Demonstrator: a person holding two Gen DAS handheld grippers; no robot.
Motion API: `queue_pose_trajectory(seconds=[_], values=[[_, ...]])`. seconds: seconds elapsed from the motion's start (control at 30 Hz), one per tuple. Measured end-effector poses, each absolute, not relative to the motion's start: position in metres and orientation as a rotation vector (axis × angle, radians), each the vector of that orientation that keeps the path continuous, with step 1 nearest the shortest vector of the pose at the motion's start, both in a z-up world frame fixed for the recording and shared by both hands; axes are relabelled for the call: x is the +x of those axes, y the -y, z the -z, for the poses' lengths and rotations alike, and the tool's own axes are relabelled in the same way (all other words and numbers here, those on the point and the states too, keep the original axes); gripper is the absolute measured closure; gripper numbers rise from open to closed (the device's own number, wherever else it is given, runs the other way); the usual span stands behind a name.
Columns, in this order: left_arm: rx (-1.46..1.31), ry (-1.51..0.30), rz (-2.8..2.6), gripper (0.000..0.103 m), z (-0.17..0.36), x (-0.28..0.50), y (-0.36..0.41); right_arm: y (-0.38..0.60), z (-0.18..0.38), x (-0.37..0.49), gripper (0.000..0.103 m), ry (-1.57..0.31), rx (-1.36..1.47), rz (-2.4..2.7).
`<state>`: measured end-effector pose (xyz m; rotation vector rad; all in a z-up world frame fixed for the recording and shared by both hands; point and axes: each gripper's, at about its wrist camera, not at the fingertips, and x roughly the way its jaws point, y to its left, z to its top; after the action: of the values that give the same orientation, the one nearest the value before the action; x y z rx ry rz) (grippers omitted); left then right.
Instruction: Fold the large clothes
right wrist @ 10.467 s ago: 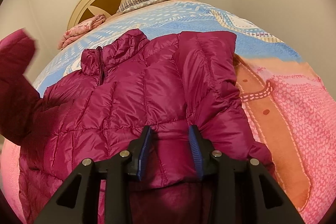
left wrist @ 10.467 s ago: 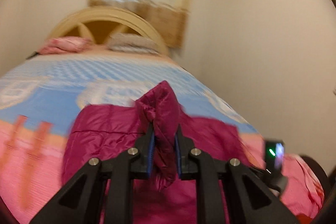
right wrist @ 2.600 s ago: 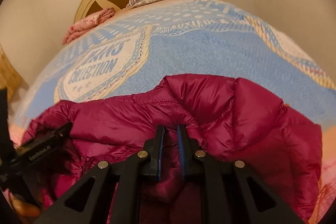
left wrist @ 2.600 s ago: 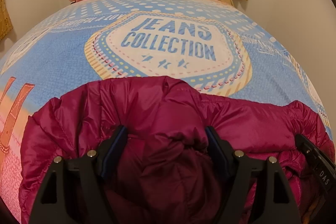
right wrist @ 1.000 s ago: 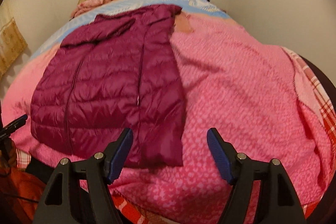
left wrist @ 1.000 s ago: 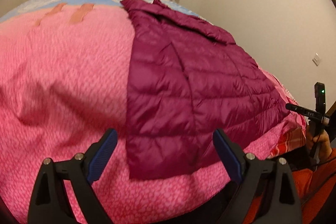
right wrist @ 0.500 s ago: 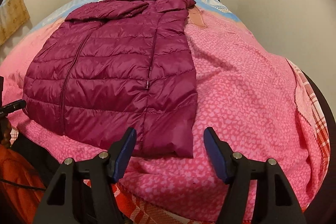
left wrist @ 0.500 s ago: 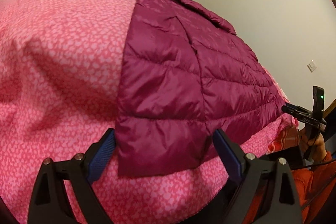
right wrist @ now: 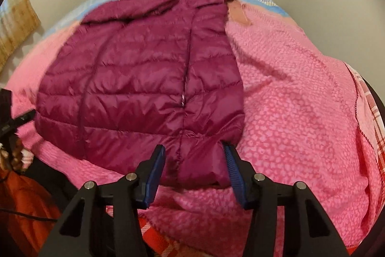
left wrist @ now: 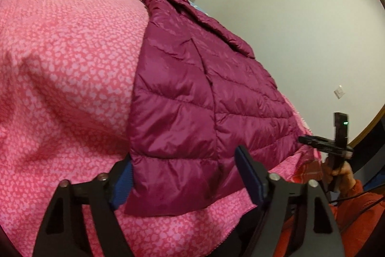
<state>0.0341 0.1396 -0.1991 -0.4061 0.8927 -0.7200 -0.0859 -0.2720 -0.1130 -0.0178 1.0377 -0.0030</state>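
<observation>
Maroon puffer jacket [left wrist: 192, 93] lay flat on pink bedspread [left wrist: 62, 69], hem at 6 o'clock; L gripper [left wrist: 184, 181] jaws had just been closing, straddling hem's L corner w/ fabric between, not yet clamped, R gripper [right wrist: 195, 169] likewise closing round R corner, pads near fabric but not pinching

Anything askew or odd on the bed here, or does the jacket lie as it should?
Nothing stands out. The maroon jacket lies flat on the pink blanket, sleeves folded in, hem at the near edge. Blanket shows only soft creases.
</observation>
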Motion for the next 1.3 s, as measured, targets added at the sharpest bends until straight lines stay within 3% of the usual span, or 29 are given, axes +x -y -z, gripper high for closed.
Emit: queue_pose_trajectory(seconds=[0.03, 0.07, 0.1, 0.17, 0.3, 0.67, 0.9, 1.17, 1.3], values=[[-0.403, -0.897, 0.723, 0.038, 0.200, 0.035, -0.137, 0.271, 0.116, -0.084, 0.052, -1.037, -0.026, 0.004], [-0.398, -0.900, 0.722, 0.049, 0.200, 0.035, -0.134, 0.269, 0.118, -0.083, 0.060, -1.035, -0.031, 0.000], [-0.393, -0.905, 0.720, 0.065, 0.201, 0.035, -0.134, 0.268, 0.122, -0.080, 0.079, -1.059, -0.028, 0.001], [-0.388, -0.919, 0.727, 0.080, 0.201, 0.036, -0.133, 0.270, 0.126, -0.077, 0.087, -1.075, -0.021, 0.016], [-0.390, -0.876, 0.778, 0.091, 0.186, 0.029, -0.132, 0.280, 0.119, -0.086, 0.096, -1.041, 0.054, 0.000], [-0.348, -0.673, 0.840, 0.091, 0.111, 0.008, -0.136, 0.291, 0.047, -0.130, 0.098, -0.803, 0.201, -0.067], [-0.350, -0.652, 0.864, 0.094, 0.103, 0.005, -0.140, 0.294, 0.050, -0.137, 0.099, -0.788, 0.262, -0.125], [-0.389, -0.549, 0.892, 0.094, 0.061, 0.005, -0.154, 0.318, 0.011, -0.149, 0.099, -0.674, 0.352, -0.129], [-0.422, -0.584, 0.816, 0.094, 0.048, 0.033, -0.155, 0.322, -0.007, -0.117, 0.099, -0.642, 0.337, -0.133]])
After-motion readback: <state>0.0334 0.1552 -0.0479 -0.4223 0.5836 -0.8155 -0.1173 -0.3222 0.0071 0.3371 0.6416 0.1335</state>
